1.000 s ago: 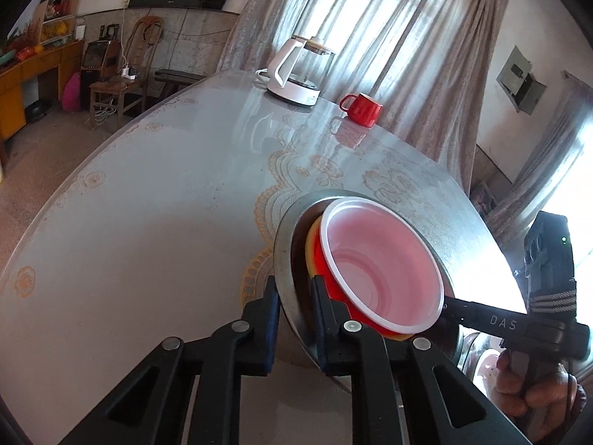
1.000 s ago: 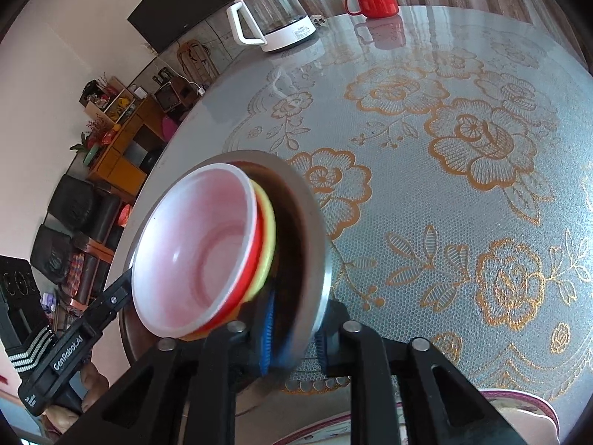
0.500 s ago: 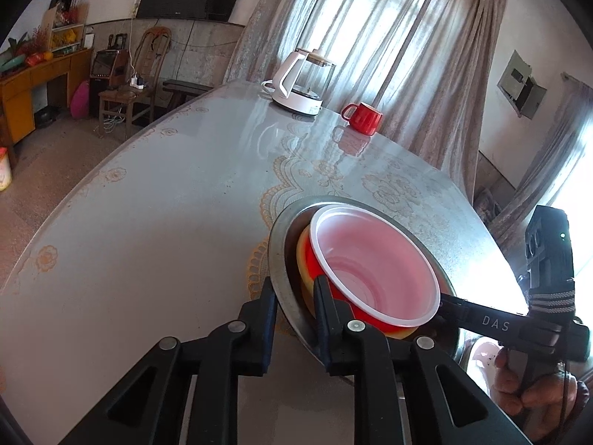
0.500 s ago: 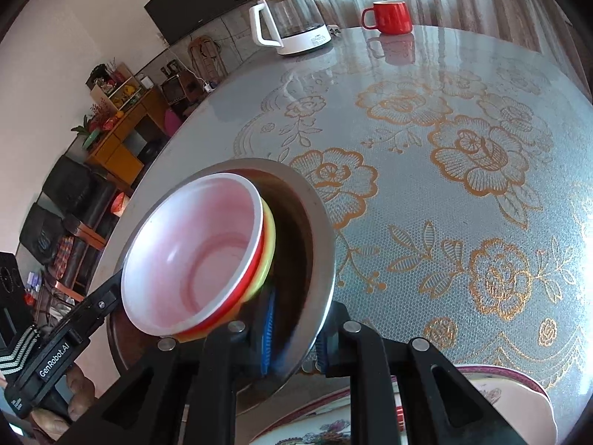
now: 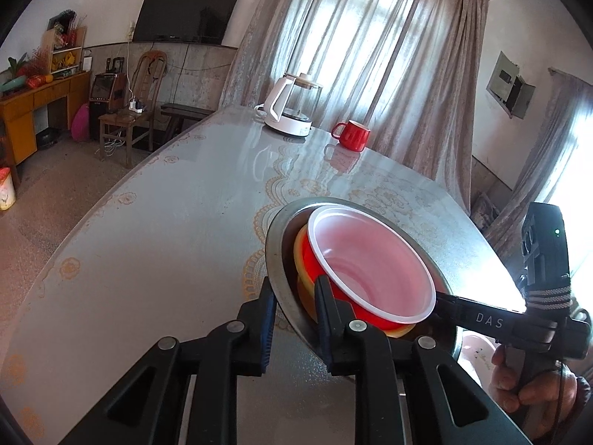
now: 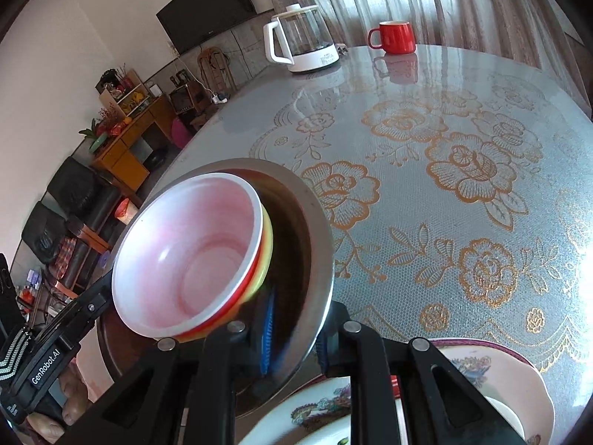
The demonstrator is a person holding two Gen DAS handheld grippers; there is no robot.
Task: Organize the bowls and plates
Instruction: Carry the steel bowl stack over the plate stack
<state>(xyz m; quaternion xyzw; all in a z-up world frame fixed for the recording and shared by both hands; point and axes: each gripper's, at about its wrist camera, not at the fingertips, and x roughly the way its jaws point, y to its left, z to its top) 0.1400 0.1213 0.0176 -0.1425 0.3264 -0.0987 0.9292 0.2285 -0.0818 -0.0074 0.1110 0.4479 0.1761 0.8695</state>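
**Two grippers share one metal plate and its stack of bowls**

Nearest the left wrist camera, the left gripper (image 5: 294, 306) has its fingers clamped across the near rim of the metal plate (image 5: 276, 256), one finger outside the rim and one inside. From the opposite side the right gripper (image 6: 296, 328) pinches the same plate in the same way, its blue pad pressed to the inner face. Holding the rim at two opposite points looks deliberate: the plate carries a load and, gripped on one side only, would likely tip or twist.

That load is a nest of three bowls, counted by their rims: a pink bowl (image 5: 372, 261) on top, a red bowl (image 5: 309, 256) under it and a yellow bowl (image 5: 299, 244) lowest, all sitting inside the plate. In the right wrist view the stack leans toward the left gripper, so the plate seems to be tilted and raised off the surface (image 6: 463, 148), though the fisheye makes the height hard to judge.

Just below the right gripper lie patterned plates (image 6: 481, 367); at least two overlap, and the exact count is hidden by the fingers. They may be where the stack is headed.

Far across the surface stand one white kettle (image 6: 300, 39) and one red mug (image 6: 394, 37), well apart from the work.
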